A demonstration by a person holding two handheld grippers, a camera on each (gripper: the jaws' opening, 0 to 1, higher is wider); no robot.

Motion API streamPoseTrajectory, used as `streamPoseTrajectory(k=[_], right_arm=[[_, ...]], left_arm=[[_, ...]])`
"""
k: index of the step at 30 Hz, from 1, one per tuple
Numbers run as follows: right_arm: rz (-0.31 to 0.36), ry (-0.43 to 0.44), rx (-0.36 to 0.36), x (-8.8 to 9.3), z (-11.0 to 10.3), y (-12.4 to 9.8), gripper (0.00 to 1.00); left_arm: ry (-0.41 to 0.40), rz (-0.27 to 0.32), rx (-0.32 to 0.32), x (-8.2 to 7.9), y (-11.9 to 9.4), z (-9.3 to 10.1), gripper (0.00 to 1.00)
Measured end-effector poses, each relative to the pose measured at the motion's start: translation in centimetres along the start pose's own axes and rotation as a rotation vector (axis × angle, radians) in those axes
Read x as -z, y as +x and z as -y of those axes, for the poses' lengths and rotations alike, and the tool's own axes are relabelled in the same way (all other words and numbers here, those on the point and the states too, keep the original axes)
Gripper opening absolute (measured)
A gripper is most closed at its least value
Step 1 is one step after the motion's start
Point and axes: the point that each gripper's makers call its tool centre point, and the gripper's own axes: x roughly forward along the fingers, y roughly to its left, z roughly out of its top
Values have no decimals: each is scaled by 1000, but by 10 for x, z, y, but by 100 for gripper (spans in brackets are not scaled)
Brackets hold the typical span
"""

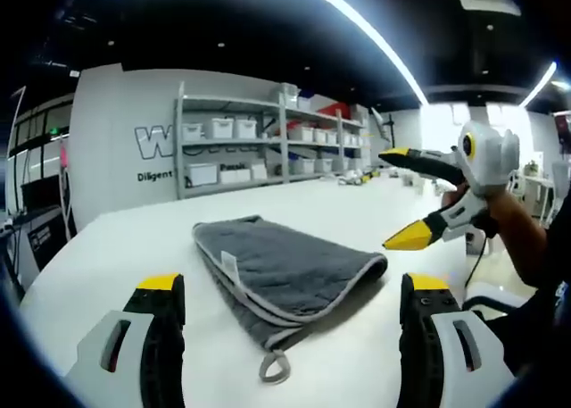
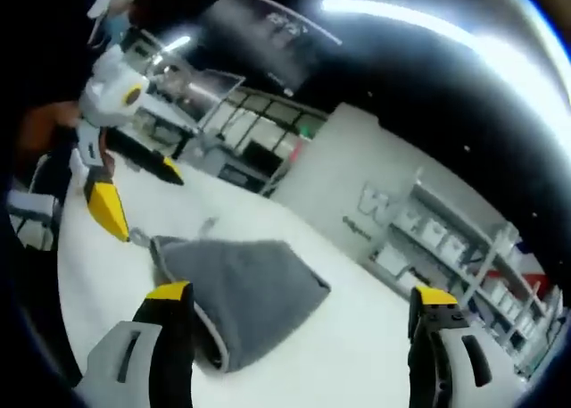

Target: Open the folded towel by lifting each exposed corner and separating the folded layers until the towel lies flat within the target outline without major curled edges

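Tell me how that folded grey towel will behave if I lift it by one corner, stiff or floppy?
Probably floppy: the grey towel lies in soft, rounded folds on the white table, so a lifted corner should peel its layer away while the rest sags. It looks light, so it may slide on the smooth top. The hanging loop at one corner could snag.

Long ceiling light strips (image 1: 375,29) burn out to pure white across the upper right of both views, and a blown-out window glare sits at the right of the left gripper view. The white table (image 1: 134,238) is evenly bright with only soft shadows. Fisheye bending curves the edges, and the right gripper view is tilted and smeared with motion blur.
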Motion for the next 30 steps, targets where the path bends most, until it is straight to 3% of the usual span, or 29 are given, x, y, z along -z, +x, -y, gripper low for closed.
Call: streamPoseTrajectory(k=[3,9,14,19,30], right_arm=[[-21,-44,-4,5,-3,-3,100],[-1,-312,18,4,-18,2,100],[58,-560,57,-4,-36,10,100],[68,-555,42,-4,-47,18,100],[127,-736,95,-23,-57,30,100]], left_arm=[[2,-1,-3,0,-1,-1,100],[-6,-9,2,4,-1,-1,100],[-32,-5,15,4,-2,-1,100],[-34,-8,8,5,-3,-6,100],[-44,-7,14,6,-4,-6,100]])
